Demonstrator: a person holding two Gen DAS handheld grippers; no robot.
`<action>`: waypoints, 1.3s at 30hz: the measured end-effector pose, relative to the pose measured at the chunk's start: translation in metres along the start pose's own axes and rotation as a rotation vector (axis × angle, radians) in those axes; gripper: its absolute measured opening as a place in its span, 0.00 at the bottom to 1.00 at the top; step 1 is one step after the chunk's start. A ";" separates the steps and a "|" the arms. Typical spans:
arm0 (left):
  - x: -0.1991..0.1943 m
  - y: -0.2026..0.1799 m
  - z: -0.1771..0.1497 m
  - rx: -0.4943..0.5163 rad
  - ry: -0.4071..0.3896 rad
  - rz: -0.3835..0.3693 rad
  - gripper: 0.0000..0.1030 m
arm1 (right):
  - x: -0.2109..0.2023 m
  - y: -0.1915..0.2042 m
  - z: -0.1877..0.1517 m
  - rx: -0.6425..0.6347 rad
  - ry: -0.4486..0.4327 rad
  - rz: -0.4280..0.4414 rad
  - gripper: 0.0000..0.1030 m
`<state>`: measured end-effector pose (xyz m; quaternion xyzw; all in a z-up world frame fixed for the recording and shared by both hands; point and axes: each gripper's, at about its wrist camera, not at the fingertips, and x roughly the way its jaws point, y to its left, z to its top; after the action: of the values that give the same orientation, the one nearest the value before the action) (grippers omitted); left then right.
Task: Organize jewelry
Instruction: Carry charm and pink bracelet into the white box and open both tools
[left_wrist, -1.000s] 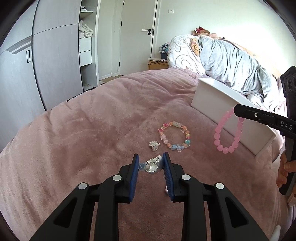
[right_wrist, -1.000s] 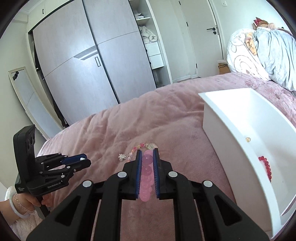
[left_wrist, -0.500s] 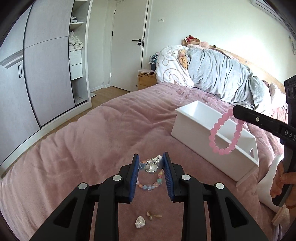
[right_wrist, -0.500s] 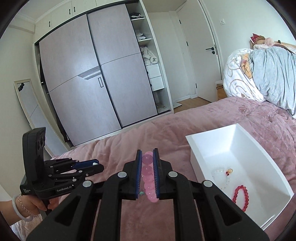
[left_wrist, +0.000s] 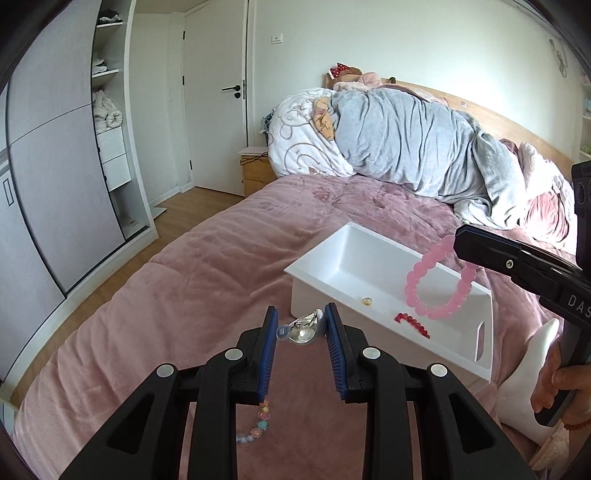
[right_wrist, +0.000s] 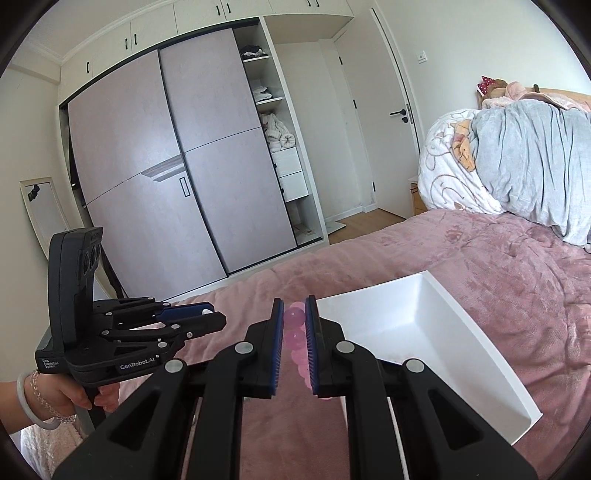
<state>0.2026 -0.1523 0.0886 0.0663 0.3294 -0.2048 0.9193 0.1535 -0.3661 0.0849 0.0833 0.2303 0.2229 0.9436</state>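
My left gripper (left_wrist: 301, 328) is shut on a small shiny silver jewel (left_wrist: 303, 329), held above the pink bedspread just in front of the white box (left_wrist: 317, 269). My right gripper (right_wrist: 294, 317) is shut on a pink bead bracelet (right_wrist: 295, 338). In the left wrist view that bracelet (left_wrist: 436, 314) hangs as a loop from the right gripper (left_wrist: 458, 242) over the box. A red bead bracelet (left_wrist: 412, 323) and a small gold piece (left_wrist: 366, 301) lie inside the box. A multicoloured bead bracelet (left_wrist: 258, 424) lies on the bed under my left fingers. The right wrist view shows the left gripper (right_wrist: 216, 316) left of the box (right_wrist: 480, 343).
A heaped grey and white duvet (left_wrist: 406, 144) fills the head of the bed. A foot in a white sock (left_wrist: 528, 373) rests beside the box's near right corner. The bed's left edge drops to a wooden floor (left_wrist: 184, 206) before a wardrobe (right_wrist: 166, 184).
Both grippers have risen and moved towards the white box, still holding their pieces. The box's inside now shows, and the jewelry on the bed has slid down under the left fingers.
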 end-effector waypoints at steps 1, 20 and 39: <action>0.006 -0.005 0.004 0.006 0.006 -0.004 0.30 | -0.003 -0.006 0.000 0.004 -0.005 -0.007 0.12; 0.112 -0.073 0.046 -0.014 0.141 -0.073 0.30 | -0.012 -0.088 -0.012 0.089 0.044 -0.120 0.12; 0.243 -0.119 0.070 0.183 0.487 0.054 0.30 | 0.040 -0.109 -0.041 0.028 0.231 -0.205 0.12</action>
<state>0.3627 -0.3596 -0.0091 0.2052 0.5193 -0.1871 0.8082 0.2079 -0.4422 0.0043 0.0464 0.3478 0.1301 0.9274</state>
